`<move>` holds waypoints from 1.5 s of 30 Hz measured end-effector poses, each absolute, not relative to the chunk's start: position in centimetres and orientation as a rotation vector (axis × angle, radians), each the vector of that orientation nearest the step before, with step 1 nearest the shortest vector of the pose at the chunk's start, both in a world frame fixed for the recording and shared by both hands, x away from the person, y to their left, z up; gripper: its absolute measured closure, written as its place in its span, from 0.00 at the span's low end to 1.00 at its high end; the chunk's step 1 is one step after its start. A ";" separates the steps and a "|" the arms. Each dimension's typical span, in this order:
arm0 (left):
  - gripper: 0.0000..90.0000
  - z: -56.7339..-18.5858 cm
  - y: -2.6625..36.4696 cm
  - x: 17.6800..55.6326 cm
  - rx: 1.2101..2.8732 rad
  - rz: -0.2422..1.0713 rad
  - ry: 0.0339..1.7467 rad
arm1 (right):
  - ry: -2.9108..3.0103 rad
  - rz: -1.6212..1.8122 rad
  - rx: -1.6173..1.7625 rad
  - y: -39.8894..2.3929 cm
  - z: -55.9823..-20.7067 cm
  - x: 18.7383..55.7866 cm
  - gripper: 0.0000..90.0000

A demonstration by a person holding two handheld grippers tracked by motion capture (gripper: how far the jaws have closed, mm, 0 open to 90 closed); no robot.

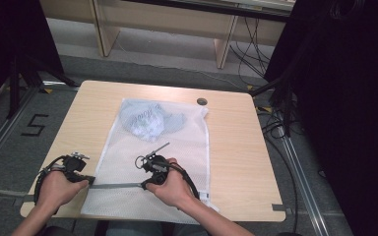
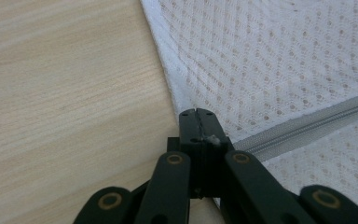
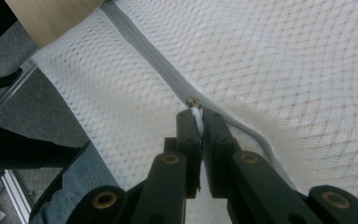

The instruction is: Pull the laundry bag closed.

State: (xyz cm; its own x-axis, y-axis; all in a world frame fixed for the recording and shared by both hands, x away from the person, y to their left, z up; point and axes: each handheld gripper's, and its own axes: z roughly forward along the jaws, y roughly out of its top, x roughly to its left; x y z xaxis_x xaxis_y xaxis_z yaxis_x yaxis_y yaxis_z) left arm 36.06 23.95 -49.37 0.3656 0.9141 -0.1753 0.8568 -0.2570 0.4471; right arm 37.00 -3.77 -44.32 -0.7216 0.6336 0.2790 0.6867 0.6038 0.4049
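Pale wooden counter carries a white mesh laundry bag with a grey zipper near its front edge. Left tongs pinch the bag's edge by the zipper's end; right tongs clamp the white zipper pull.

The high view looked down across the bench; both gripper views sat close along their jaws, sharing the mesh bag's zipper.

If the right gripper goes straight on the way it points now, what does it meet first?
Probably the grey zipper: the right gripper, shut on the white zipper pull, points along it over the mesh laundry bag. Depth is unclear.
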 end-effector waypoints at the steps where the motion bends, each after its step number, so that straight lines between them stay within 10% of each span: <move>1: 1.00 -49.4 24.0 36.1 2.163 0.163 1.531 | -2.719 -0.755 -1.122 -3.8 -44.3 37.0 0.97; 45: 1.00 -49.6 23.8 36.0 2.123 0.188 1.541 | -2.700 -0.751 -1.165 -5.5 -43.9 36.8 0.97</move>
State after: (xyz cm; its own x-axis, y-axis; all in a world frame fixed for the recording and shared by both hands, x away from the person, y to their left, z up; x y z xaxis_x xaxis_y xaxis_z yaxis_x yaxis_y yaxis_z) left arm 36.02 23.81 -49.59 0.3479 0.9203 -0.1788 0.8504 -0.2296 0.4734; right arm 36.84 -5.51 -43.87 -0.7003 0.6550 0.2838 0.7075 0.5839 0.3981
